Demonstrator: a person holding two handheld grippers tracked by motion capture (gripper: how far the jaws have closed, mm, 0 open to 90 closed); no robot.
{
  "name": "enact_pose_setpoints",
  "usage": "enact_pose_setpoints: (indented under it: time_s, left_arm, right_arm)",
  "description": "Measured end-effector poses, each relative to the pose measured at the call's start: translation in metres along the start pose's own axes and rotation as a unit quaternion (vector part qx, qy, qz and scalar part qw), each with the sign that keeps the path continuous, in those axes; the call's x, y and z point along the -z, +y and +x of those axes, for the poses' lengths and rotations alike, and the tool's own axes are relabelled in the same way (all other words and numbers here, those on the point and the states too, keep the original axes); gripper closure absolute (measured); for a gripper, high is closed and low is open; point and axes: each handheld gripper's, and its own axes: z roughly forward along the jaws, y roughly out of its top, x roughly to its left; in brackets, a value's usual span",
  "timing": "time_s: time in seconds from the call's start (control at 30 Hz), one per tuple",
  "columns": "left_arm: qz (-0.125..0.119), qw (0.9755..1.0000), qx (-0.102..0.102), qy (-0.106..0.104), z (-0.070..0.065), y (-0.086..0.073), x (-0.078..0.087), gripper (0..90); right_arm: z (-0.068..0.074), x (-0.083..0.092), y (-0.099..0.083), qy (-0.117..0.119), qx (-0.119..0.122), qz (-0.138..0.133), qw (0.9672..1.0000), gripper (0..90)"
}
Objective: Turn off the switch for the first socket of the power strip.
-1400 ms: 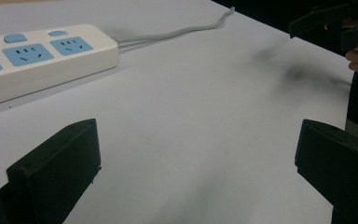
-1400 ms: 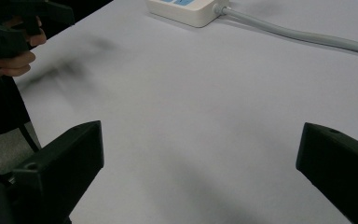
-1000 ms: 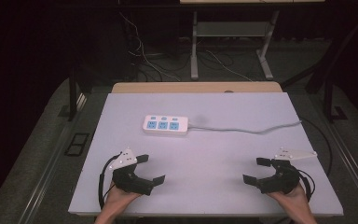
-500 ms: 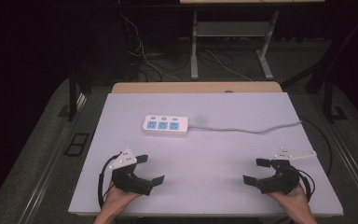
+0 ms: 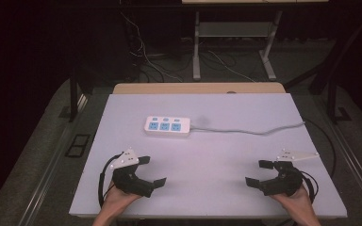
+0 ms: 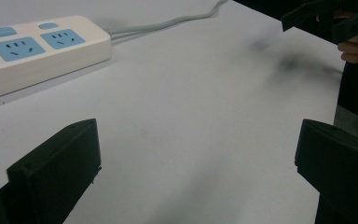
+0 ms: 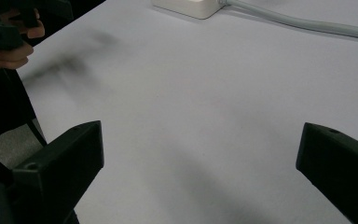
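Observation:
A white power strip (image 5: 167, 126) with blue sockets lies on the white table (image 5: 217, 155), a little left of centre toward the back; its grey cable (image 5: 250, 130) runs off to the right edge. In the left gripper view the power strip (image 6: 32, 49) sits at the upper left, beyond the jaws. My left gripper (image 5: 152, 170) rests near the front left corner, open, with nothing between its jaws. My right gripper (image 5: 259, 173) rests near the front right, open and empty too. In the right gripper view a corner of the strip (image 7: 186, 7) and its cable (image 7: 303, 23) lie at the top.
A wooden board edge (image 5: 198, 88) borders the table's far side. Beyond it stand a metal frame (image 5: 235, 42) and loose cables (image 5: 146, 52) on the dark floor. A hand holding the other gripper (image 6: 349, 28) appears at the top right of the left gripper view.

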Motion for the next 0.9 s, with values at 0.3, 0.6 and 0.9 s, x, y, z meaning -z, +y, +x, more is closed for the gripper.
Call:
enact_pose_setpoints:
  time_s: [0.3,0.6,0.9]
  left_arm:
    - [0.011,0.9999,0.005,-0.002,0.007,0.008,0.002,0.0]
    - [0.023,0.9997,0.002,-0.006,0.01,0.018,-0.001,0.0]
    - [0.031,0.9995,0.006,-0.006,0.017,0.025,-0.004,0.0]
  right_arm:
    - [0.0,0.0,0.0,-0.002,-0.001,0.001,1.0,0.5]
    - [-0.001,0.0,0.0,-0.006,-0.001,-0.001,1.0,0.5]
    - [0.0,0.0,-0.001,-0.005,-0.001,0.002,1.0,0.5]
